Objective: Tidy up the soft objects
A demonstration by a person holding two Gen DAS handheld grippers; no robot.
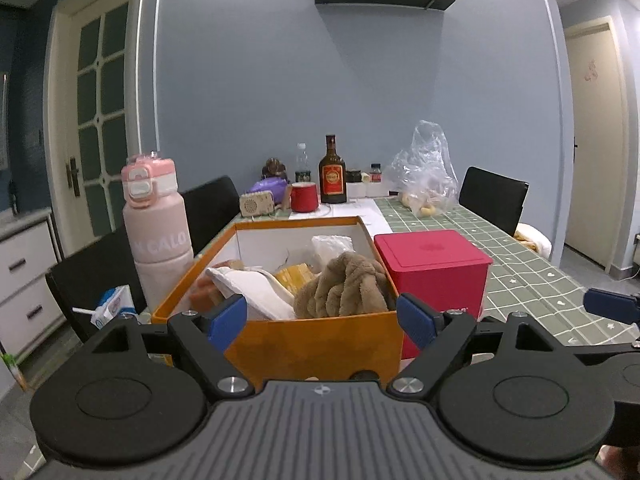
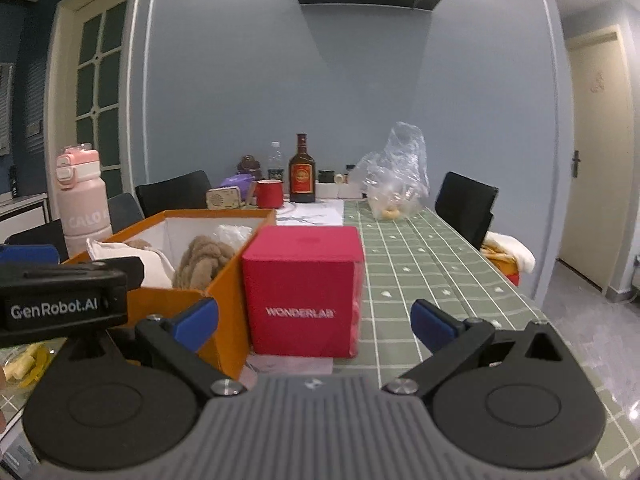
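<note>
Both grippers hang level at the near end of the table, empty, and the soft things they are meant to sort already sit in the orange box (image 1: 280, 332): a brown plush bundle (image 1: 344, 286) heaped against its right wall, a white cloth pouch (image 1: 256, 288) slumped toward the left, and a crinkled clear wrapper (image 1: 330, 246) at the back. The left gripper (image 1: 320, 320) faces the box's near wall square on, its blue fingers spread wide to either side of the box front and holding nothing. The right gripper (image 2: 314, 322) is also spread wide and empty, aimed at the red cube box (image 2: 304, 292) that stands just beside the orange box's right wall on the green checked tablecloth (image 2: 420, 260). My reading is that this is either the start or a pause between picks — nothing is gripped and no soft item lies loose within reach in either view. If more tidying is intended, the next move would call for lifting the left gripper above the rim and dipping down into the box, since from this height the near wall blocks a straight approach — and the plush will sag and trail unless it is pinched at its bulk. The pink bottle (image 1: 156, 232) close by the box's left side leaves little room for a sideways swing.
</note>
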